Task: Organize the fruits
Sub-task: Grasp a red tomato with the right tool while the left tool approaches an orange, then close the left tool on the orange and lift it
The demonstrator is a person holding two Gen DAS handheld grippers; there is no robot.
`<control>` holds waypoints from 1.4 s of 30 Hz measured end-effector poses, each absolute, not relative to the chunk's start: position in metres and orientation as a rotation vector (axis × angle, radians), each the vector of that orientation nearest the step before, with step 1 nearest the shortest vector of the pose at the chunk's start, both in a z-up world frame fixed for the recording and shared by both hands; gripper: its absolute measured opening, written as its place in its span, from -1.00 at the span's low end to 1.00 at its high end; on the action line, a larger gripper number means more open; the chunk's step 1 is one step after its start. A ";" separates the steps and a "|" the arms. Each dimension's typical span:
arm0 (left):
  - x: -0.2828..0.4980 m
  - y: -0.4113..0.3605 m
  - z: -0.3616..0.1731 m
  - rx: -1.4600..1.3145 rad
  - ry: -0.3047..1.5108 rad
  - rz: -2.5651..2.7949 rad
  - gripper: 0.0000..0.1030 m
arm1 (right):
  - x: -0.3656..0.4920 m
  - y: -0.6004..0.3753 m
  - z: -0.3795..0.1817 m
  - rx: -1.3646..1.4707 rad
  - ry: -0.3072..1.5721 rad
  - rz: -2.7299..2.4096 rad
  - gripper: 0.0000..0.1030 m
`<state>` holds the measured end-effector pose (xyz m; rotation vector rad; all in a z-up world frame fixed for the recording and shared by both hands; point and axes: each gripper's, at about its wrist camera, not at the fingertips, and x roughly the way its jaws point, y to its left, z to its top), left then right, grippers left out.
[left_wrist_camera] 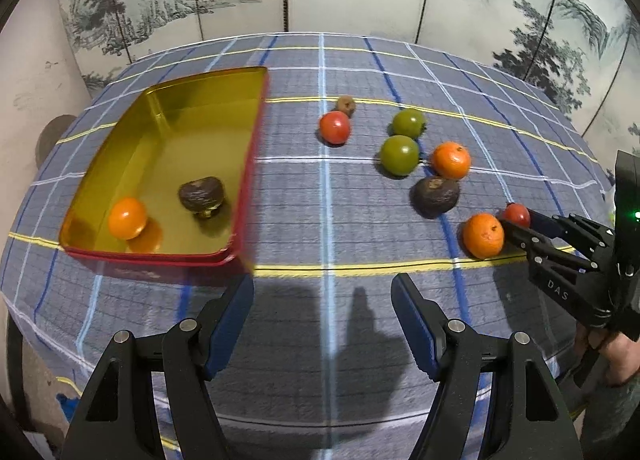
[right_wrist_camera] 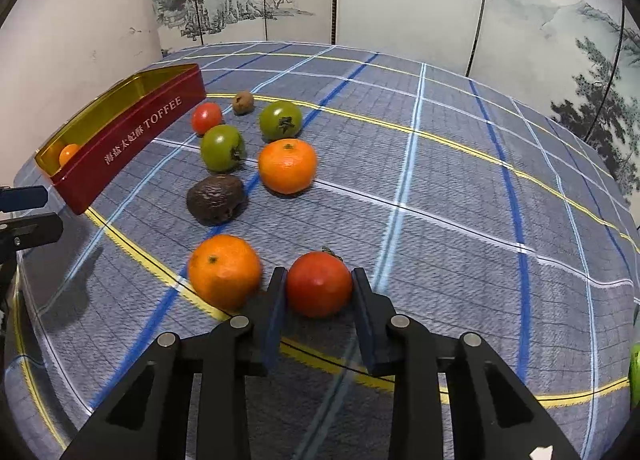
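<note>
- Two fruits already lie in the gold-lined tin [left_wrist_camera: 256,128] at the far left of the table: an orange [left_wrist_camera: 127,218] and a dark wrinkled fruit [left_wrist_camera: 201,195]. Seven more sit loose on the checked cloth [right_wrist_camera: 460,188].
- The right gripper [right_wrist_camera: 319,288] has its jaws on either side of the near red tomato [right_wrist_camera: 319,285], both pads at or almost at its skin. It looks like a grip just closing; whether the tomato still rests on the cloth I cannot tell.
- The left gripper [left_wrist_camera: 322,300] hangs over bare cloth just near of the tin, jaws wide apart and holding nothing.
- To do this step well, close gently: a tomato's skin is smooth and the flesh soft, so it probably needs only enough squeeze to stop it slipping.
- Keep the pads across the widest part of the tomato, or it may squirt forward out of the grip.
- The near orange [right_wrist_camera: 224,272] sits just left of the left pad, so lift straight up before swinging left, to avoid rolling it.
- Carry it high enough to pass over the dark avocado [right_wrist_camera: 216,199] and the tin's red wall, then lower it into a free part of the floor.
</note>
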<state>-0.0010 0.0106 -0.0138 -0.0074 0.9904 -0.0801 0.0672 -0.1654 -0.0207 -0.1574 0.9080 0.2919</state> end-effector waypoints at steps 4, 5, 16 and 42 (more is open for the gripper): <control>0.003 -0.007 -0.015 0.003 0.996 -0.110 0.39 | 0.072 -0.184 -0.021 -0.147 0.909 0.256 -0.45; 0.004 -0.013 -0.016 0.009 0.998 -0.120 0.39 | 0.074 -0.189 -0.021 -0.147 0.908 0.245 -0.45; 0.014 -0.063 -0.023 0.019 1.018 -0.213 0.39 | 0.079 -0.247 -0.021 -0.099 0.916 0.149 -0.45; 0.050 -0.110 -0.047 -0.020 1.078 -0.263 -0.13 | 0.072 -0.266 -0.022 -0.064 0.901 0.144 -0.43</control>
